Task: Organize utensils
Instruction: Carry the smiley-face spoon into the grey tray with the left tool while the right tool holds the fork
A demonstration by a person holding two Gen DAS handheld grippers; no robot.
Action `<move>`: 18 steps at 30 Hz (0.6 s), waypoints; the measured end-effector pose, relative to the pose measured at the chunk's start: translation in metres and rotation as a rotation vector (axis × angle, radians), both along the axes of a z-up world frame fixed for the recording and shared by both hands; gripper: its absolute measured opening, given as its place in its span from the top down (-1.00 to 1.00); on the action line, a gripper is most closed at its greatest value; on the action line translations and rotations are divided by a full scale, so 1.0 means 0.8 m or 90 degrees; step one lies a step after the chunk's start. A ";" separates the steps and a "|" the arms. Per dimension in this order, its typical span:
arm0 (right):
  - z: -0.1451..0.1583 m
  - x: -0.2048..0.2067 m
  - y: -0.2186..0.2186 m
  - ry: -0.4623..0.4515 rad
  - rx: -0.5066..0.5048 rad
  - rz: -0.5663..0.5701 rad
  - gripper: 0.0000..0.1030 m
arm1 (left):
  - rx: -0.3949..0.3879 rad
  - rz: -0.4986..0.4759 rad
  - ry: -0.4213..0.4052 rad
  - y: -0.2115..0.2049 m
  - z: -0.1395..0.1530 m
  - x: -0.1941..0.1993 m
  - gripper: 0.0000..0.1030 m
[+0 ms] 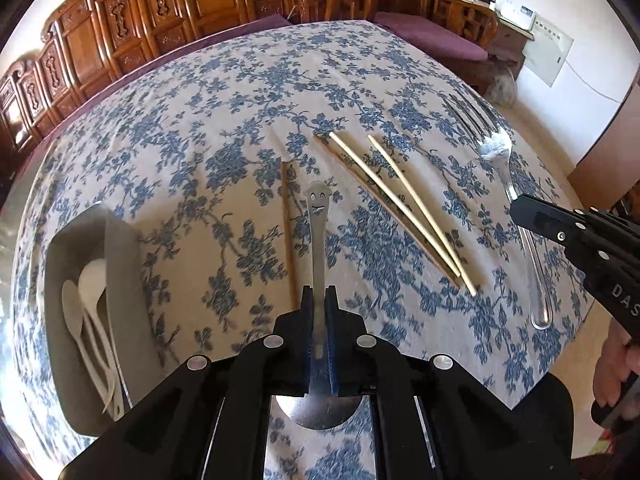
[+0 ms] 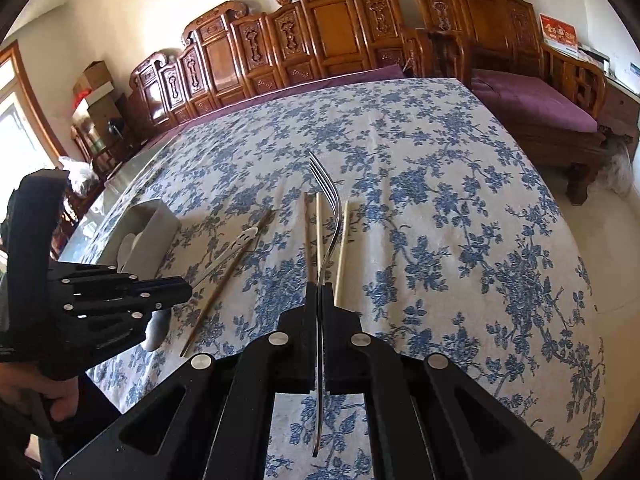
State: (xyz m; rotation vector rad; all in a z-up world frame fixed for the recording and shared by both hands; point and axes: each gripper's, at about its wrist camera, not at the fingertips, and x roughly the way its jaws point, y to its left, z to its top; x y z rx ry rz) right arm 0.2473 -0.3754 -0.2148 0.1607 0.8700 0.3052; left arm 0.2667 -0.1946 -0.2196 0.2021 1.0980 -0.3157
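Observation:
My left gripper (image 1: 319, 292) is shut on a metal spoon (image 1: 318, 216) with a smiling face on its handle end; the bowl (image 1: 316, 412) shows under the fingers. My right gripper (image 2: 320, 288) is shut on the stem of a metal fork (image 2: 324, 184), tines pointing away. The fork (image 1: 496, 148) and right gripper (image 1: 518, 208) appear at the right of the left wrist view. Two pale chopsticks (image 1: 400, 208) and a brown chopstick (image 1: 286, 224) lie on the tablecloth between the grippers. The left gripper (image 2: 188, 290) with the spoon (image 2: 244, 238) sits at the left of the right wrist view.
A grey tray (image 1: 120, 280) with white plastic spoons (image 1: 88, 312) stands at the table's left side. A floral tablecloth (image 2: 440, 220) covers the table. Carved wooden benches (image 2: 320, 32) with purple cushions line the far side. A person's hand (image 2: 44, 400) holds the left gripper's handle.

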 end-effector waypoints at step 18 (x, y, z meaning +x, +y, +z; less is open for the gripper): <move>0.008 -0.018 0.054 -0.010 -0.011 0.070 0.93 | -0.005 0.040 -0.059 0.090 0.051 -0.030 0.91</move>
